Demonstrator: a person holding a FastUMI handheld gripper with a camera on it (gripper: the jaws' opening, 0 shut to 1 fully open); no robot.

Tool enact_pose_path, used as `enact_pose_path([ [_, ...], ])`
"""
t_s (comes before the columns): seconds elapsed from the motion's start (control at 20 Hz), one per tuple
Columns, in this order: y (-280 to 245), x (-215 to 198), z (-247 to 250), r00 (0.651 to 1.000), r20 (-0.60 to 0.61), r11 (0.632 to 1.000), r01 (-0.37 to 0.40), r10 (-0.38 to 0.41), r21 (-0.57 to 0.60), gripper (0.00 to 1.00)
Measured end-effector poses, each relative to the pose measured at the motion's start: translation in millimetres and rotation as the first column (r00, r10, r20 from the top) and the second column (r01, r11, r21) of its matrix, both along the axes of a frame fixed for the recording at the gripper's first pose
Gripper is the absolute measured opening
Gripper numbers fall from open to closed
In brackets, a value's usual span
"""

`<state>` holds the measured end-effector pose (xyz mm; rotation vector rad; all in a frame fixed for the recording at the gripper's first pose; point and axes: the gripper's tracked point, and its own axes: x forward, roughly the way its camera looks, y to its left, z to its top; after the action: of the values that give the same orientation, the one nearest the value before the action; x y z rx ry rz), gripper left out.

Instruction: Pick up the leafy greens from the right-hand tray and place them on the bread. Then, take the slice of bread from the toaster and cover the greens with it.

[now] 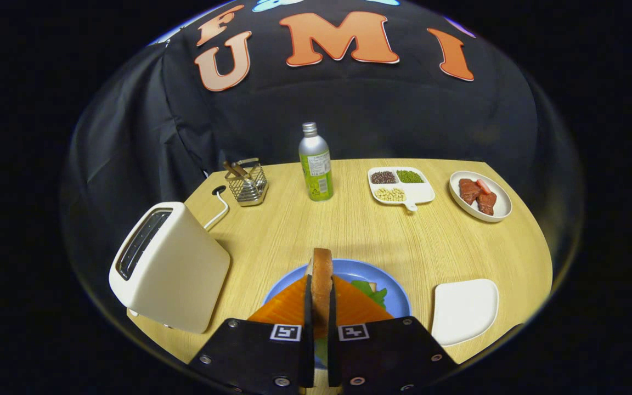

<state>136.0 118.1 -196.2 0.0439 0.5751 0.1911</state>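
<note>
We have the hand-held gripper (320, 323) closed on the slice of bread (321, 285), both fingers pressing its flat faces so the slice stands on edge between them — a hold that suits lifting it straight out of a slot. The toaster (169, 266) stands just beside us on the desk (294, 225), its slots dark. Below the slice lies the blue plate (393, 296), where the leafy greens (372, 292) peek out beside an orange surface we cannot identify for certain; the bottom bread is hidden. The white tray (464, 311) next to the plate looks bare, so we judge the greens step done — what remains is tipping the slice flat over them.
</note>
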Motion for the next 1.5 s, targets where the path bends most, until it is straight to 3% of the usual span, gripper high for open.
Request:
enact_pose_path([
  [0.1, -12, 0, -7, 1.000, -0.023, 1.000, 0.019, -0.019, -0.001, 0.14],
  [0.25, -36, -2, -15, 0.997, -0.051, 0.998, 0.055, -0.057, -0.040, 0.33],
  [0.4, -50, -6, -22, 0.994, -0.072, 0.995, 0.081, -0.085, -0.049, 0.45],
  [0.65, -63, -12, -14, 0.993, -0.048, 0.992, 0.106, -0.110, -0.065, 0.80],
  [0.85, -72, -19, 2, 0.992, -0.016, 0.990, 0.121, -0.122, -0.069, 0.97],
  [1.2, -102, -31, 69, 0.984, 0.099, 0.986, 0.154, -0.147, -0.058, 0.98],
  [1.5, -123, -45, 146, 0.957, 0.242, 0.980, 0.182, -0.160, -0.075, 0.98],
])
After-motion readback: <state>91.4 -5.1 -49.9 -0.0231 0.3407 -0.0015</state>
